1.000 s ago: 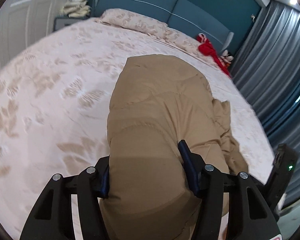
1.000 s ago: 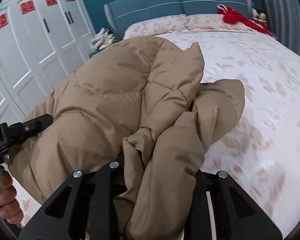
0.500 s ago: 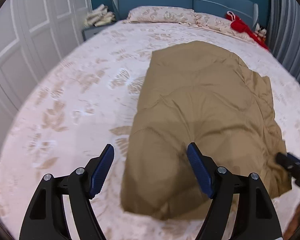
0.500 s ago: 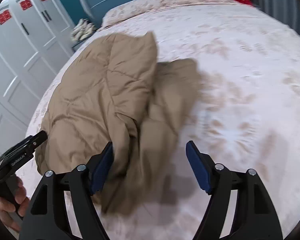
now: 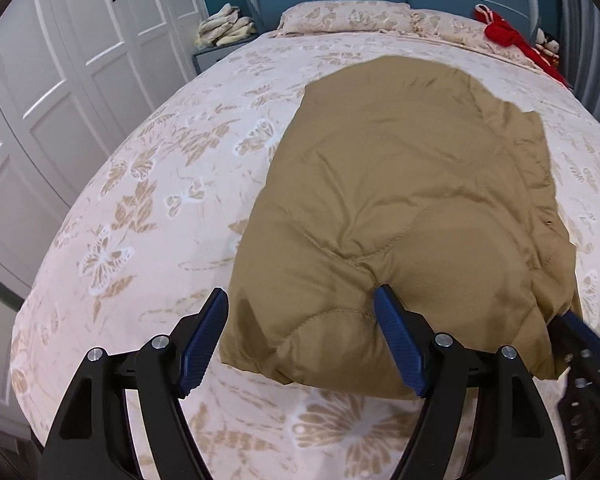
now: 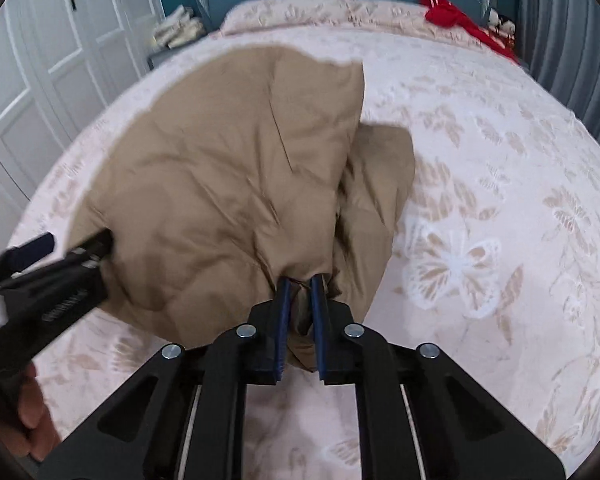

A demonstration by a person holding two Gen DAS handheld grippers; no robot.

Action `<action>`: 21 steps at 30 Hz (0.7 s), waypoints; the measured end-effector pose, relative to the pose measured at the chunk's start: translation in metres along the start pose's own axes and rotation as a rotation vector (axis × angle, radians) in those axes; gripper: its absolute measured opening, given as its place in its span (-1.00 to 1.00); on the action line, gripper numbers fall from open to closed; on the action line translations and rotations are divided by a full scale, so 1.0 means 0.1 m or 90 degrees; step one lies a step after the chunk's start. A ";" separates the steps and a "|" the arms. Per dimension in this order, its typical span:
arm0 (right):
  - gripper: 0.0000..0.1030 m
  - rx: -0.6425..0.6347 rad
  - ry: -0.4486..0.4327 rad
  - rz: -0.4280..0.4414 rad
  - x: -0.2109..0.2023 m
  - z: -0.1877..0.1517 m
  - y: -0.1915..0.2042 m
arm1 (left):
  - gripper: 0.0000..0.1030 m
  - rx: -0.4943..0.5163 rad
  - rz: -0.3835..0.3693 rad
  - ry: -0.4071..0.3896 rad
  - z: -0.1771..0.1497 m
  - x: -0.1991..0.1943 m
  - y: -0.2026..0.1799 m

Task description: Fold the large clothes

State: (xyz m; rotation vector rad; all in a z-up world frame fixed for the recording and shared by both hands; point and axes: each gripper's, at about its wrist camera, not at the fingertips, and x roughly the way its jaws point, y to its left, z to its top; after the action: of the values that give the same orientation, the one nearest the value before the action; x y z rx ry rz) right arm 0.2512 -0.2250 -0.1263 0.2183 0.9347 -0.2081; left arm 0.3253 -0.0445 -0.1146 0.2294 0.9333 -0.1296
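A tan padded jacket [image 5: 400,200] lies folded on the bed [image 5: 140,208]. My left gripper [image 5: 300,312] is open, its jaws wide apart around the jacket's near left corner, the right finger pressed into the fabric. My right gripper [image 6: 300,284] is shut on the jacket's [image 6: 236,176] near right edge, a fold of fabric pinched between its blue pads. The left gripper [image 6: 56,256] shows at the left of the right wrist view, and the right gripper [image 5: 580,336] at the right edge of the left wrist view.
The bed has a pale floral cover and pillows [image 5: 348,16] at a blue headboard. A red garment [image 5: 508,36] lies at the far right corner. White wardrobe doors [image 5: 60,60] stand left, grey curtains [image 6: 572,40] right. A nightstand with folded cloths [image 5: 224,30] sits beside the bed.
Both grippers let go of the lifted jacket and it dropped flat on the bed. The right gripper has since shut on the jacket's near right edge; the left stays open.
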 end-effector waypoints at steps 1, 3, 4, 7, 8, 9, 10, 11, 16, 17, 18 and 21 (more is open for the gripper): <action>-0.80 0.007 0.005 0.002 0.04 -0.01 -0.02 | 0.44 -0.001 0.001 0.004 -0.01 0.04 -0.01; -0.80 0.013 0.011 0.001 0.11 -0.03 -0.03 | 0.45 0.004 0.006 0.006 -0.02 0.08 -0.05; -0.80 0.011 0.015 -0.004 0.14 -0.04 -0.03 | 0.45 0.006 0.009 0.006 -0.03 0.10 -0.06; -0.81 0.007 0.029 -0.010 0.25 -0.08 0.01 | 0.46 0.011 0.018 0.008 -0.07 0.17 -0.10; -0.81 0.007 0.031 -0.011 0.28 -0.09 0.01 | 0.46 0.010 0.019 0.009 -0.08 0.18 -0.11; -0.81 0.006 0.033 -0.012 0.30 -0.10 0.01 | 0.46 0.009 0.019 0.010 -0.08 0.19 -0.11; -0.81 0.007 0.034 -0.013 0.32 -0.11 0.02 | 0.46 0.009 0.020 0.011 -0.09 0.21 -0.12; -0.81 0.008 0.035 -0.014 0.34 -0.12 0.02 | 0.46 0.009 0.021 0.010 -0.10 0.22 -0.13; -0.81 0.005 0.035 -0.022 0.40 -0.14 0.05 | 0.46 0.013 0.035 0.004 -0.13 0.25 -0.17; -0.81 0.003 0.035 -0.024 0.40 -0.14 0.05 | 0.46 0.013 0.036 0.004 -0.13 0.25 -0.18; -0.81 0.003 0.036 -0.025 0.40 -0.14 0.06 | 0.46 0.014 0.038 0.003 -0.13 0.24 -0.18; -0.78 0.011 0.025 -0.027 0.28 -0.10 0.04 | 0.41 0.011 0.039 0.002 -0.12 0.16 -0.18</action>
State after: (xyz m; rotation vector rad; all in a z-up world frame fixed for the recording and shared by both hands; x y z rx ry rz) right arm 0.2601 -0.2206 -0.1543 0.2195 0.9775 -0.2525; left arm 0.3217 -0.0587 -0.1364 0.2734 0.9271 -0.0813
